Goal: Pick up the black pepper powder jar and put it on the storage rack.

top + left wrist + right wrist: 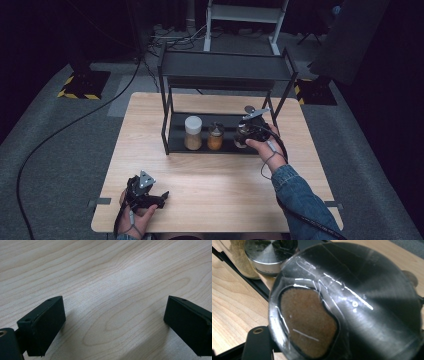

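My right gripper [243, 135] is shut on a spice jar [240, 140] at the right end of the black rack's lower shelf [177, 146]. In the right gripper view that jar [352, 302] is very close, its dark glossy top showing brown powder through a clear window, with one black finger [258, 343] against its left side. A taller jar with a white lid [193, 132] and a small jar of orange powder [215, 136] stand on the same shelf to the left. My left gripper [161, 196] rests open on the table's front left, nothing between its jaws [113, 325].
The rack's upper shelf [225, 70] overhangs the jars, and its posts frame the lower shelf. A silver-lidded jar [269, 255] sits just beyond the held one. Bare wooden table [215, 185] lies between the rack and the front edge. Cables run across the grey floor [60, 130].
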